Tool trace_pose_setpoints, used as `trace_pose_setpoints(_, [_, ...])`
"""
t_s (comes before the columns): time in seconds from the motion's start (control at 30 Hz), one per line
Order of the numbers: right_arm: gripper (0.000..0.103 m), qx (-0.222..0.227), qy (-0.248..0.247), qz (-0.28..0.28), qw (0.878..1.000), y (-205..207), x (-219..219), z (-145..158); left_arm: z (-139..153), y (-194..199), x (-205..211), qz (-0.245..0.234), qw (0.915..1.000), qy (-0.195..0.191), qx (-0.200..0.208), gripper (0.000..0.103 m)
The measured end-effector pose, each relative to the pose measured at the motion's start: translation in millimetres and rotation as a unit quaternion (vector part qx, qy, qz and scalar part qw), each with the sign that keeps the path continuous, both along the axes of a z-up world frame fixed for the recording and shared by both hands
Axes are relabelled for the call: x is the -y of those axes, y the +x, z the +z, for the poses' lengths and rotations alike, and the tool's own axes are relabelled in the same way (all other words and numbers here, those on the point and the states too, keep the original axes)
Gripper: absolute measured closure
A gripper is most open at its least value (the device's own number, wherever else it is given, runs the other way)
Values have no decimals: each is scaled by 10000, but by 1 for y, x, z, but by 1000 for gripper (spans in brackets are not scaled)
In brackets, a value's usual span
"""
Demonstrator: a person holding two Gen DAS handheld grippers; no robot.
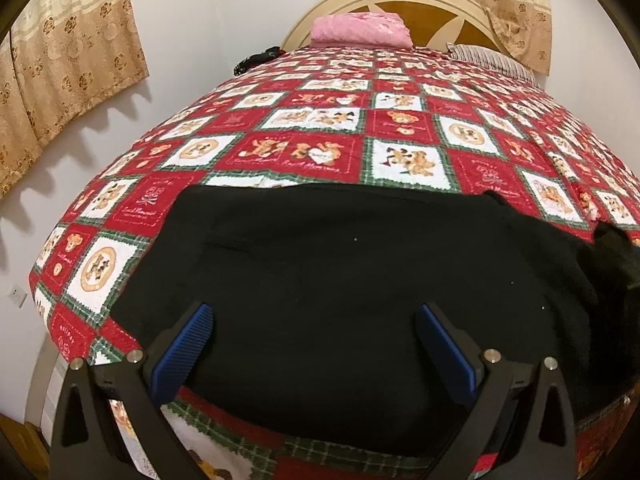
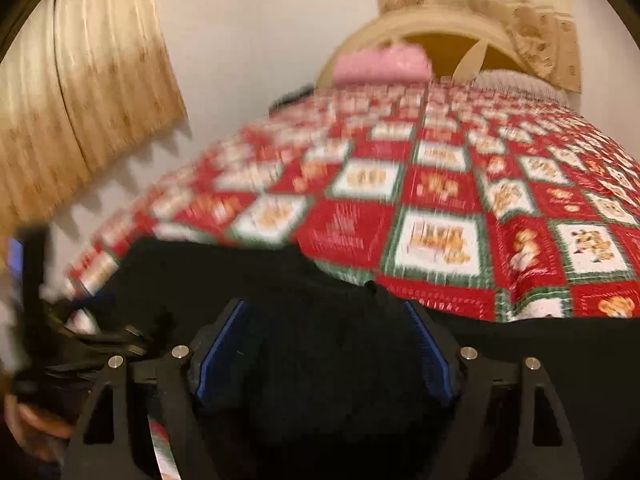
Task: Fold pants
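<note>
Black pants [image 1: 340, 280] lie spread on the near end of a bed with a red, white and green teddy-bear quilt [image 1: 320, 120]. My left gripper [image 1: 314, 312] is open, its blue pads wide apart just above the pants, holding nothing. In the blurred right wrist view the pants [image 2: 320, 320] lie at the near edge of the quilt [image 2: 440, 200]. My right gripper [image 2: 326, 308] is open over a raised bump of the black cloth. The left gripper [image 2: 80, 320] shows as a dark blur at the far left.
A pink folded blanket [image 1: 360, 30] and a striped pillow [image 1: 492, 60] lie at the head of the bed by the round headboard [image 1: 432, 4]. Beige curtains [image 1: 60, 60] hang on the left wall. A dark item [image 1: 256, 58] lies at the bed's far left edge.
</note>
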State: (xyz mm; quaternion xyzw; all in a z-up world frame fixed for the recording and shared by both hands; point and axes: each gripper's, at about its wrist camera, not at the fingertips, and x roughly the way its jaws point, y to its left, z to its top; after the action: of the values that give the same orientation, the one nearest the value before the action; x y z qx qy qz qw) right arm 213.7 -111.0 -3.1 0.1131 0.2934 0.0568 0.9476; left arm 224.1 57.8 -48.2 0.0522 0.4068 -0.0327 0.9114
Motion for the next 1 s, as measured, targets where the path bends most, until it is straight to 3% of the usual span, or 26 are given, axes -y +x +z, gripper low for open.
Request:
trace_pose_setpoints(0.1, [23, 74, 394, -52, 9992, -23, 10, 6, 0, 0, -2, 36, 10000, 39, 14, 0])
trace_pose_setpoints(0.23, [26, -229, 735, -144, 9969, -45, 11, -17, -2, 1, -4, 83, 10000, 14, 3, 0])
trace_pose_setpoints(0.3, [26, -487, 669, -95, 9965, -46, 3, -38, -3, 0, -4, 108, 9999, 21, 1, 0])
trace_pose_setpoints(0.4, [26, -366, 79, -21, 9993, -58, -18, -38, -2, -1, -2, 106, 9999, 107, -11, 0])
trace_pose_setpoints(0.57, [26, -322, 3, 583, 9978, -71, -42, -29, 1, -5, -3, 137, 9996, 235, 13, 0])
trace_pose_setpoints(0.7, [26, -147, 275, 1116, 9933, -80, -50, -20, 4, -9, -5, 145, 9994, 325, 45, 0])
trace_pose_setpoints(0.77, [26, 100, 239, 880, 9958, -88, -46, -11, 6, -11, -7, 158, 9992, 361, 98, 0])
trace_pose_setpoints(0.87, [26, 374, 613, 238, 9971, -96, -14, 0, 12, -16, -17, 209, 9991, 285, 230, 0])
trace_pose_setpoints(0.9, [30, 423, 698, -60, 9966, -97, -1, 2, 13, -17, -20, 233, 9991, 248, 256, 0])
trace_pose_setpoints(0.97, [75, 248, 773, -452, 9957, -87, 21, 1, 13, -18, -27, 293, 9990, 160, 292, 0])
trace_pose_setpoints(1.0, [79, 109, 772, -598, 9952, -78, 30, 0, 11, -17, -30, 337, 9990, 124, 275, 0])
